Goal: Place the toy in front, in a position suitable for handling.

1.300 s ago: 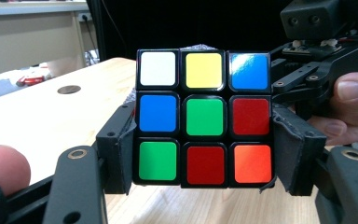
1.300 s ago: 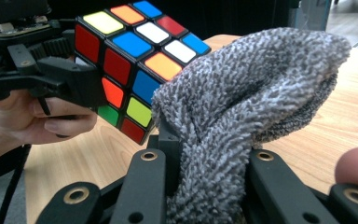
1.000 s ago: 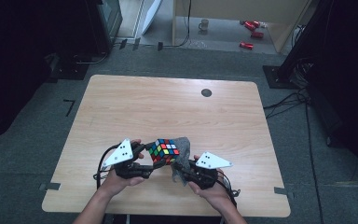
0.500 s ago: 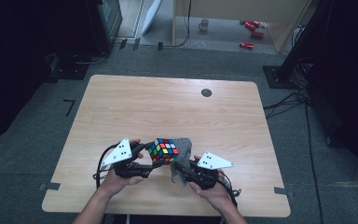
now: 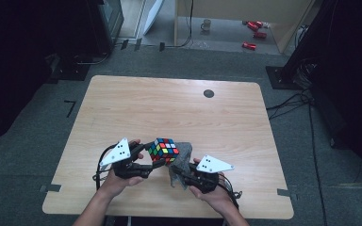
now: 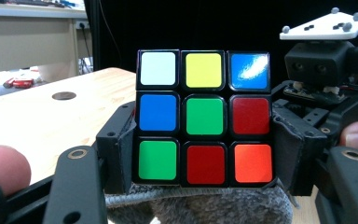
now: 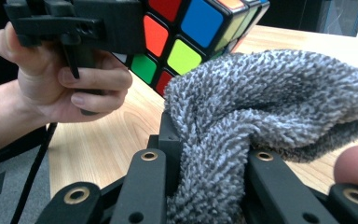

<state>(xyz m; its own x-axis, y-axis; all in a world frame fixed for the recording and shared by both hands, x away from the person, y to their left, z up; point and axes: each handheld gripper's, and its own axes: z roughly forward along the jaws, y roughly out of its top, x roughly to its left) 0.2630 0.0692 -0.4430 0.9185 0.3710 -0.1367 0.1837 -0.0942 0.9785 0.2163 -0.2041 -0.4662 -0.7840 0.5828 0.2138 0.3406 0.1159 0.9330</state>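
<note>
A Rubik's cube [image 5: 163,149] [image 6: 204,116] is held above the table near its front edge, with my left gripper [image 5: 152,162] [image 6: 200,154] shut on its two sides. A grey cloth [image 5: 179,167] [image 7: 261,116] is bunched between the jaws of my right gripper [image 5: 181,178] [image 7: 209,186], which is shut on it. The cloth lies against the underside and right side of the cube [image 7: 191,32]. In the left gripper view the cloth [image 6: 200,207] shows below the cube, and the right gripper's body [image 6: 326,93] stands just to its right.
The wooden table [image 5: 179,113] has a small dark round hole [image 5: 209,93] near its far edge. Red items [image 5: 253,33] and a cup [image 5: 206,24] lie on the floor beyond the table. Cables [image 5: 292,101] run along the floor at the right.
</note>
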